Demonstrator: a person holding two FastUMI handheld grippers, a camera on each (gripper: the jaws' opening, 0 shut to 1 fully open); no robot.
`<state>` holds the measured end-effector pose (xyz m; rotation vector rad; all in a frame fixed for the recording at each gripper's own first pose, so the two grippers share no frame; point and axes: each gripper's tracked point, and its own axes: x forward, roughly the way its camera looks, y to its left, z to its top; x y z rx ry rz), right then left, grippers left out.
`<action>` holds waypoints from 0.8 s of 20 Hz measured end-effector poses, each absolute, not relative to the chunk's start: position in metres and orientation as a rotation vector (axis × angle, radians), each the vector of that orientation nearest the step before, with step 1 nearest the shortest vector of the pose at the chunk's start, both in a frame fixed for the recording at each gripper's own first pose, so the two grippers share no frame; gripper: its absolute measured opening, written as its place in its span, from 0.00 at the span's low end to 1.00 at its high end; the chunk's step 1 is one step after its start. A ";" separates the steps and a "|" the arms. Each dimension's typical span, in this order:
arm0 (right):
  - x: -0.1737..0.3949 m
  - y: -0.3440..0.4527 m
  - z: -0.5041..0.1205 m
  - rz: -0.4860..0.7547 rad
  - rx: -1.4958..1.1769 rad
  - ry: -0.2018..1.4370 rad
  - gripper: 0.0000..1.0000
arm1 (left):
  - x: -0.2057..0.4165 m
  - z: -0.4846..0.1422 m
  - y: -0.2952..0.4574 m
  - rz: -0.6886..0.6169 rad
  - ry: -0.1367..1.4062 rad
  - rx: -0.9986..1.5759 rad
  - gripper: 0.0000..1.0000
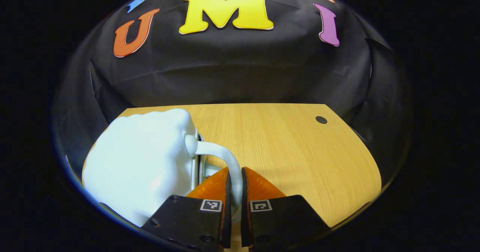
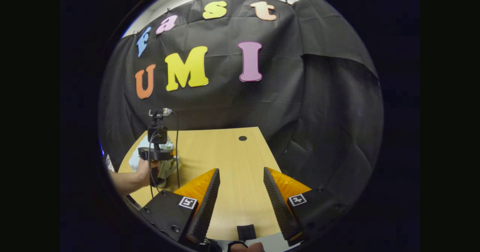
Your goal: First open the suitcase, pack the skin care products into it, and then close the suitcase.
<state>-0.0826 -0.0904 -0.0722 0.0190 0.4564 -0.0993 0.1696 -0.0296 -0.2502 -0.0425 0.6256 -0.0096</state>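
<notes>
Two fingers of the left gripper [image 1: 235, 186] are pressed nearly together around the curved white handle [image 1: 225, 158] of the pale suitcase [image 1: 146, 162], which sits on the counter [image 1: 292, 150] at its left side. In the left gripper view the handle arches out of the case's near end and runs down between the fingers, so the case lies ahead and to the left of them, its bulk stretching away to the left. A dark seam with a metallic edge runs along the case just beside the handle's root; I cannot tell whether the case is latched or ajar.

The right gripper [image 2: 242, 192] hangs well apart from all this, its fingers spread wide with nothing between them, over bare counter [image 2: 232, 162]. In the right gripper view the left gripper [image 2: 157, 152] and the hand [image 2: 144, 169] holding it stand far off to the left, with a patch of the pale suitcase [image 2: 168, 165] behind them.

Judging from this, the left side has the hold, and the case will follow it by the handle, pivoting about its far end. The right gripper would have to cross leftward to help. No skin care products can be made out on the counter.
</notes>
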 end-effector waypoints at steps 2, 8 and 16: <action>-0.082 -0.087 -0.070 -0.093 0.013 0.450 0.70 | 0.166 -0.261 -0.034 -0.013 0.645 -0.044 0.21; -0.089 -0.086 -0.070 -0.102 -0.009 0.451 0.65 | 0.168 -0.265 -0.039 -0.030 0.575 0.113 0.26; -0.066 -0.060 -0.068 -0.077 0.004 0.398 0.70 | 0.142 -0.219 -0.046 -0.073 0.477 -0.030 0.98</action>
